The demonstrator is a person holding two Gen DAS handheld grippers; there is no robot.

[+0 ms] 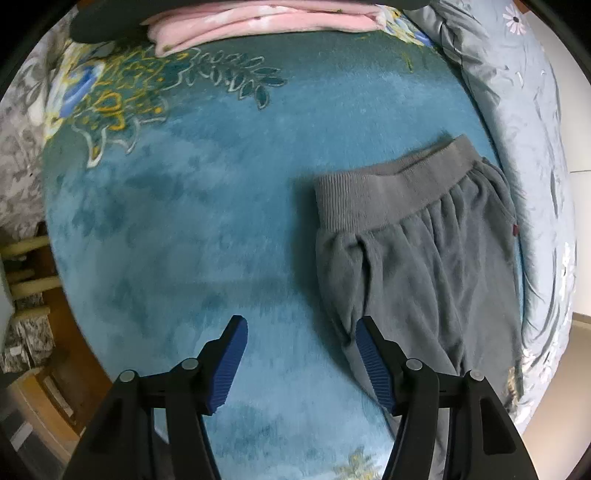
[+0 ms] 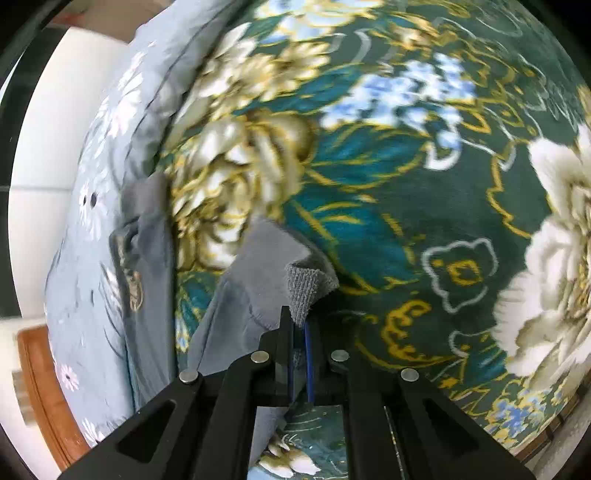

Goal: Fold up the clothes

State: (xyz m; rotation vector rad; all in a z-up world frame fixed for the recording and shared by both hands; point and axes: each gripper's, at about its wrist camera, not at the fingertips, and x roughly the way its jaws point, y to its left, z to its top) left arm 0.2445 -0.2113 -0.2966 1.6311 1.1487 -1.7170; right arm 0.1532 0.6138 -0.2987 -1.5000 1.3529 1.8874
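Grey sweatpants [image 1: 424, 254] lie on a teal floral blanket [image 1: 207, 192], ribbed waistband [image 1: 388, 184] toward the far side. My left gripper [image 1: 301, 328] is open and empty, hovering just left of the pants' edge, its right finger over the fabric. In the right wrist view my right gripper [image 2: 299, 325] is shut on a ribbed cuff [image 2: 304, 291] of the grey pants [image 2: 240, 295] and holds it lifted above the blanket [image 2: 388, 184].
A folded pink garment [image 1: 258, 26] lies at the far edge of the blanket. A grey-blue floral quilt [image 1: 535, 147] borders the blanket; it also shows in the right wrist view [image 2: 92, 258]. A wooden bed frame [image 1: 55, 350] and floor lie at the left.
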